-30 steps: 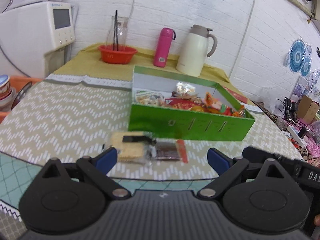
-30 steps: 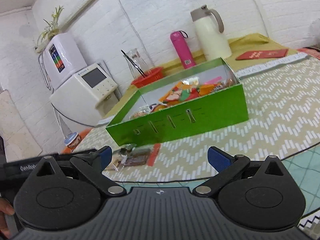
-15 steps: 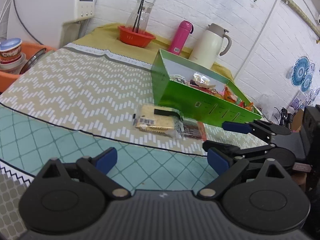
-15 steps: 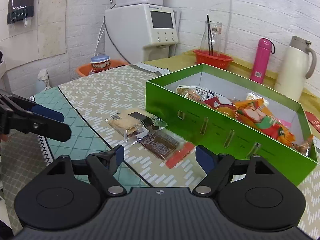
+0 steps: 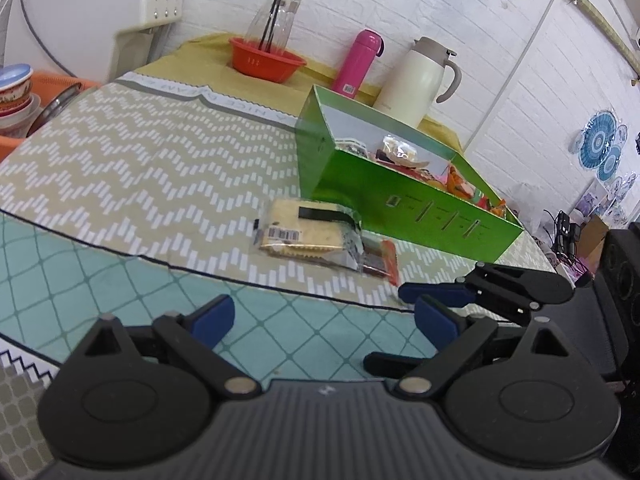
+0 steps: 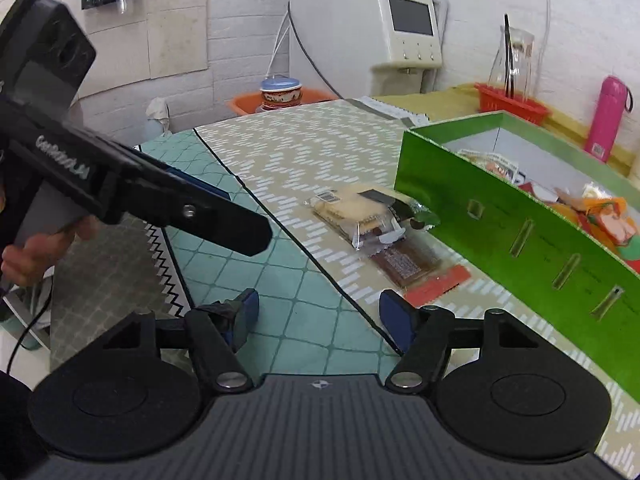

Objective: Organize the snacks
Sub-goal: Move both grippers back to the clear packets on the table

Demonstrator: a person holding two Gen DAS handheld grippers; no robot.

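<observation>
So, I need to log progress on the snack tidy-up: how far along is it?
Mostly done: the green box already holds many snack packets. Nothing is in hand; the left gripper and right gripper are both open and empty. Left to do: the cracker pack and the brown snack bar lie on the tablecloth beside the box.

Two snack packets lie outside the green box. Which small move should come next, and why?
Probably ease the open right gripper forward to the brown packet, the nearer one. It lies flat beside the green box, partly under the cracker packet; neither gripper holds anything.
</observation>
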